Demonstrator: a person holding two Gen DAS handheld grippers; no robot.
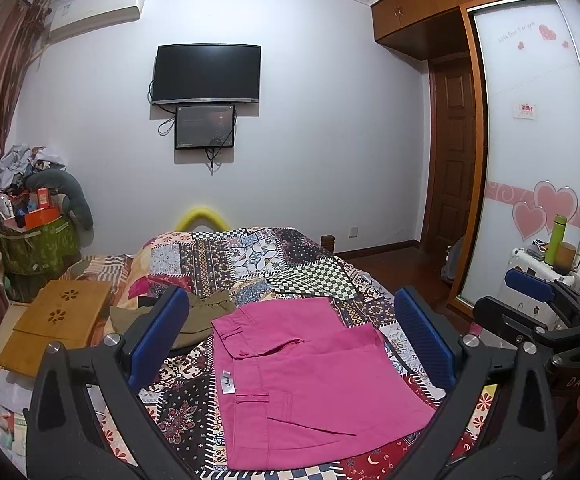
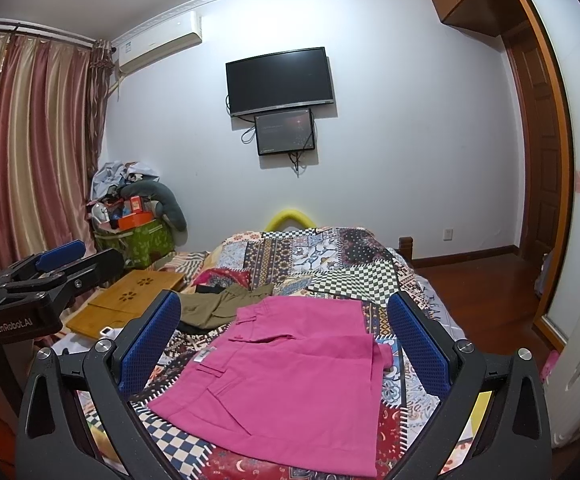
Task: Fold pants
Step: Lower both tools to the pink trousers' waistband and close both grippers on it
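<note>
The left gripper [image 1: 290, 340] hangs above the bed with its blue pads spread wide and nothing between them; the right gripper [image 2: 284, 344] is likewise apart and empty, just beside it on the right. Below both lie the pink pants [image 1: 309, 380], folded into a flat, roughly square stack on the patchwork bedspread [image 1: 250, 256], waistband and label toward the left, hem edges toward the right. Bare bedspread shows on every side of the stack. An olive garment [image 1: 200, 316] lies crumpled near the stack's far left corner, not clearly touching it. Further left a wooden lap tray [image 1: 58, 320] rests at the bed's edge. To the right, open wood floor [image 2: 481, 280] runs along the bed.
</note>
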